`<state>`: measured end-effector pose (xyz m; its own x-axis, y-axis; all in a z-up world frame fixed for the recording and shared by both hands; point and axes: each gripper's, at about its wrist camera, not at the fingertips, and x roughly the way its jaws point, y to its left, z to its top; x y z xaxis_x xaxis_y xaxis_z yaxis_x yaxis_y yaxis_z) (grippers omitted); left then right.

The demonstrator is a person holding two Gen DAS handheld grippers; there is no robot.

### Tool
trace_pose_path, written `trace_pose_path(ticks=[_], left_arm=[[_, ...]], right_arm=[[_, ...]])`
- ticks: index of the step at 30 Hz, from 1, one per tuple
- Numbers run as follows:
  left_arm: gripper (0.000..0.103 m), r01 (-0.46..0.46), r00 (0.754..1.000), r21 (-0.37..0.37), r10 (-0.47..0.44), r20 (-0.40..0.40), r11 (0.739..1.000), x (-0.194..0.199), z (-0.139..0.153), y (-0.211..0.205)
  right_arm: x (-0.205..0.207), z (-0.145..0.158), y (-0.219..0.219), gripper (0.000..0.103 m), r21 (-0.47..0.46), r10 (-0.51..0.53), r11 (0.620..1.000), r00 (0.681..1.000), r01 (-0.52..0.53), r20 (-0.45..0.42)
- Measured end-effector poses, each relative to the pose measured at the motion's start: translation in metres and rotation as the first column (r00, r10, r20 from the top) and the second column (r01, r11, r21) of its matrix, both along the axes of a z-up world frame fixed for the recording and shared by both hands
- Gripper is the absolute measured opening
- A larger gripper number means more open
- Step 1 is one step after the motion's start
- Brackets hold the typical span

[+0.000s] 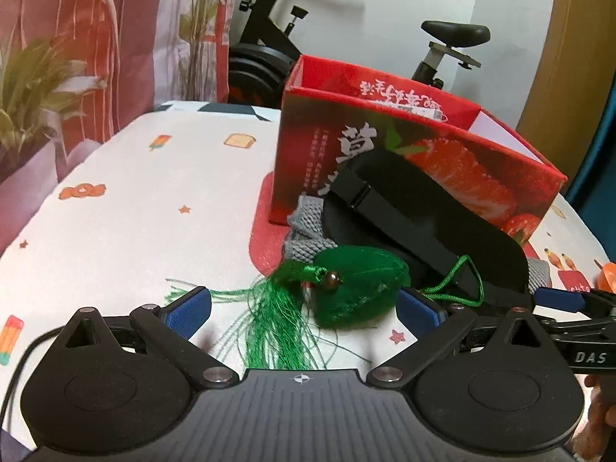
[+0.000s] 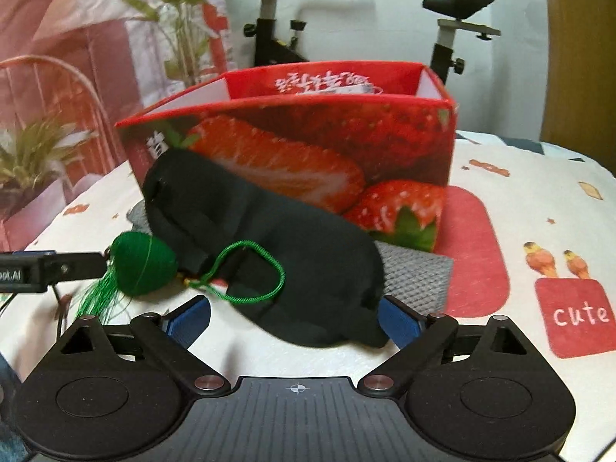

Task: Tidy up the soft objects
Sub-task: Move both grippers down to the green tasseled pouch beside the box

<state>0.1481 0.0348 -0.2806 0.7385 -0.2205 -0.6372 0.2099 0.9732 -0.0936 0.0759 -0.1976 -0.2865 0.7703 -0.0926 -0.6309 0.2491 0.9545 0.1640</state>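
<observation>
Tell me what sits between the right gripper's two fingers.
In the right wrist view, the near end of the black eye mask lies between the open right gripper fingers; the green cord loop rests there too.

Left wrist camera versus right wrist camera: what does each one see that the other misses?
Only the left wrist view shows the bead on the green sachet, the toast print on the cloth, and the left claw open around the sachet.

Only the right wrist view shows the red "cute" patch, two bird prints, and the right claw open around the black eye mask.

Both show the strawberry box, the grey knitted piece under the mask, and the exercise bike.
</observation>
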Motion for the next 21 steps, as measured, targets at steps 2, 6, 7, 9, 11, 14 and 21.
trace_pose_path(ticks=[2, 6, 7, 9, 11, 14, 21], left_arm=[[0.103, 0.011, 1.000, 0.014, -0.011, -0.006, 1.000, -0.001, -0.002, -0.003], [0.103, 0.025, 1.000, 0.027, -0.024, -0.008, 0.999, -0.002, -0.005, -0.006], [0.103, 0.023, 1.000, 0.027, -0.023, -0.009, 0.999, -0.001, -0.005, -0.006], [0.103, 0.017, 1.000, 0.024, -0.017, -0.012, 1.000, -0.001, -0.005, -0.004], [0.103, 0.012, 1.000, 0.019, -0.011, -0.014, 1.000, 0.000, -0.005, -0.003], [0.100, 0.007, 1.000, -0.001, -0.007, -0.005, 1.000, 0.002, 0.001, 0.001], [0.051, -0.036, 0.999, -0.085, 0.039, 0.031, 0.996, 0.023, 0.025, 0.021]], right_arm=[[0.001, -0.003, 0.002, 0.090, -0.007, 0.006, 1.000, 1.000, -0.006, -0.007], [0.001, -0.006, 0.000, 0.090, 0.003, -0.005, 1.000, 1.000, 0.006, -0.016], [0.001, -0.006, -0.001, 0.090, 0.006, -0.010, 1.000, 1.000, 0.010, -0.015], [0.000, -0.006, -0.003, 0.089, 0.009, -0.016, 1.000, 1.000, 0.016, -0.013], [0.000, -0.007, -0.003, 0.089, 0.013, -0.018, 1.000, 1.000, 0.019, -0.014], [0.000, -0.008, -0.004, 0.089, 0.009, -0.019, 1.000, 1.000, 0.020, -0.018], [0.000, -0.008, -0.006, 0.087, 0.027, -0.015, 1.000, 1.000, 0.016, -0.016]])
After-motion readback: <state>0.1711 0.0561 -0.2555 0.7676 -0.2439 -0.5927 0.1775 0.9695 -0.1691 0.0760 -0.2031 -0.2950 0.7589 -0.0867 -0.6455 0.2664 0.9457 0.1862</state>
